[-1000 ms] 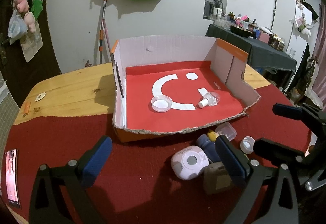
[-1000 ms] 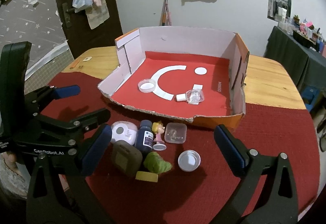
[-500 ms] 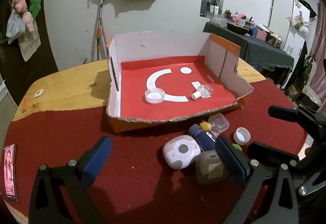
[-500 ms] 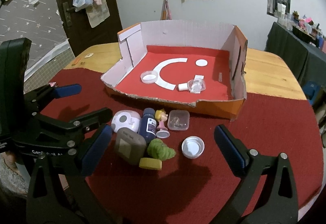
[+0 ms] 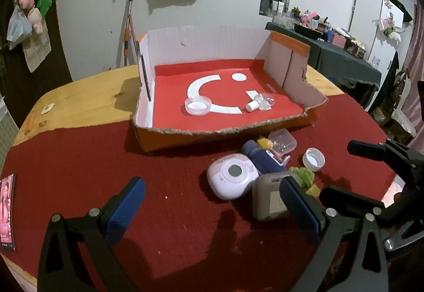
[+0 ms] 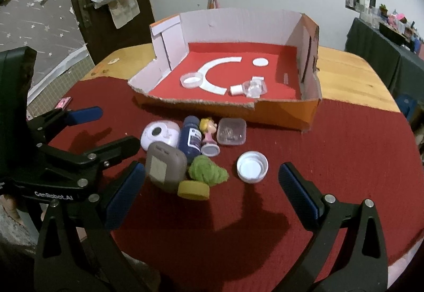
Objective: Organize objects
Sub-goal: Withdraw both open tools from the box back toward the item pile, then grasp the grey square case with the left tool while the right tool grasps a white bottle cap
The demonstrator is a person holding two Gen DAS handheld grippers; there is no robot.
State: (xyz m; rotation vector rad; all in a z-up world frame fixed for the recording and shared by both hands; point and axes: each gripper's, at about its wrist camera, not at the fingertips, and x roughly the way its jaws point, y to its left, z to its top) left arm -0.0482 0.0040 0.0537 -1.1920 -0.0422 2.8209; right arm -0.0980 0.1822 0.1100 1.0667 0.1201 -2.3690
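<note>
Right wrist view shows the job barely begun. Only two things lie in the cardboard box (image 6: 288, 109), which sits at twelve o'clock on the worktop (image 6: 344, 138): a shallow clear lid (image 6: 191, 79) toward its ten o'clock side and a small clear bottle (image 6: 250, 88) with a white cap nearer the middle, both on the red floor.

Everything else waits outside, in a tight cluster just in front of the box's torn front wall. A white round device (image 6: 160, 134) sits at the cluster's nine o'clock, a dark blue bottle (image 6: 191, 138) lies beside it, and a small blonde figurine (image 6: 209, 136) rests against that bottle. A clear square case (image 6: 231, 131) lies at two o'clock, a white cap (image 6: 252, 166) at four o'clock and slightly apart, and a grey case (image 6: 165, 170) at seven o'clock, touching a green plush on a yellow base (image 6: 204, 178).

Seven pieces remain to move, by my count.

Right gripper (image 6: 210, 186) hovers over the near edge of the cluster, jaws spread wide and empty. Left gripper (image 5: 214, 208) hangs at the cluster's nine o'clock side, jaws likewise spread and holding nothing; its right finger overlaps the grey case in the left wrist view, though contact cannot be told.
</note>
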